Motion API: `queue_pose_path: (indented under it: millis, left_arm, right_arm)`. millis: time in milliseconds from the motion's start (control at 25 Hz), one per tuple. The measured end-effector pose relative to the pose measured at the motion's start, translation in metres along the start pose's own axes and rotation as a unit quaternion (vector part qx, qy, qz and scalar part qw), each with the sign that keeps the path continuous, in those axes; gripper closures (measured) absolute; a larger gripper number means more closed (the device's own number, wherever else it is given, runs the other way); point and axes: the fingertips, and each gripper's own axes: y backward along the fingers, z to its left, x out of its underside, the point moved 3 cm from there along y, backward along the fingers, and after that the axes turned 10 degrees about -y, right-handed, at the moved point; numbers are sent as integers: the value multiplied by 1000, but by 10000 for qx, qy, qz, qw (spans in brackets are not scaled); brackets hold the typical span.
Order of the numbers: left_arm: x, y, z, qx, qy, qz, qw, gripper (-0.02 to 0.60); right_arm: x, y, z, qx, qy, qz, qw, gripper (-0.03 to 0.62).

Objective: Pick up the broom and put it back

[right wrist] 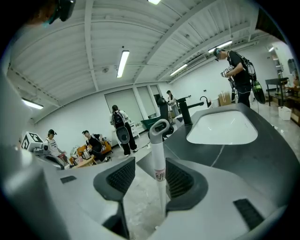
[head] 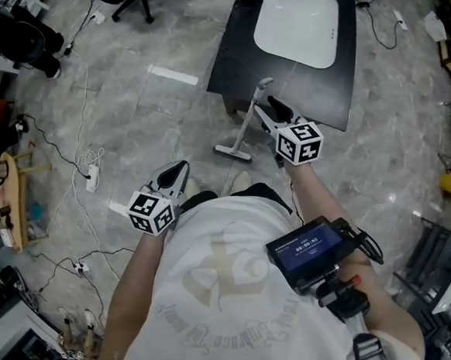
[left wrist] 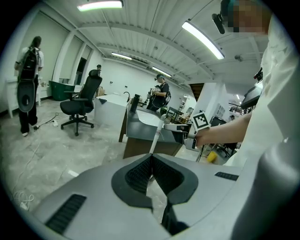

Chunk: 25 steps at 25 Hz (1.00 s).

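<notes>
Broom: The broom (head: 248,123) stands on the marble floor, head (head: 233,151) down, and leans against the side of the dark counter (head: 235,60) that holds a white sink (head: 296,22).

Long axis: The handle runs steeply up from the head, tilted towards the counter, and ends in a grey hanging loop.

Right gripper: The right gripper (right wrist: 150,179) has its jaws spread wide with the handle (right wrist: 158,164) upright between them. The handle sits close to the pad on the sink side, with a clear gap to the other pad. Nothing is clamped.

Left gripper: The left gripper (left wrist: 151,173) has its pads pressed together on nothing. It is held back near the person's body, well apart from the broom.

Nearer hand: The right. The coming move looks like a squeeze on the handle, high on the shaft just below the loop.

Hard to tell: It is unclear whether the handle touches the near pad. The broom head is hidden under the gripper's body in the right gripper view. No view shows where the broom belongs.
</notes>
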Motion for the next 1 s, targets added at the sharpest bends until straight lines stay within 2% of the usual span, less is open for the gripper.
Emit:
queue_pose_path:
  millis: [360, 400, 480, 520, 800, 1000]
  left_arm:
    - [25, 40, -10, -562, 368, 106, 9977, 569]
    - [29, 44, -10, -612, 410, 128, 9972, 569]
    - [37, 52, -13, -678, 499, 175, 9963, 569]
    - [41, 56, -16, -690, 529, 196, 9960, 569]
    - [60, 70, -21, -520, 451, 190, 9974, 569]
    - [54, 64, -21, -256, 235, 21, 9994, 569]
  right_arm:
    - [-8, -41, -12, 207, -9, 189, 9996, 392]
    - [-8, -44, -12, 227, 8, 179, 9996, 400]
    - [-6, -46, -12, 299, 56, 139, 9994, 470]
    - [-5, -45, -10, 320, 77, 122, 9994, 473]
    - [11, -23, 16, 244, 255, 66, 9994, 477]
    - [32, 0, 47, 28, 595, 199, 9980, 480]
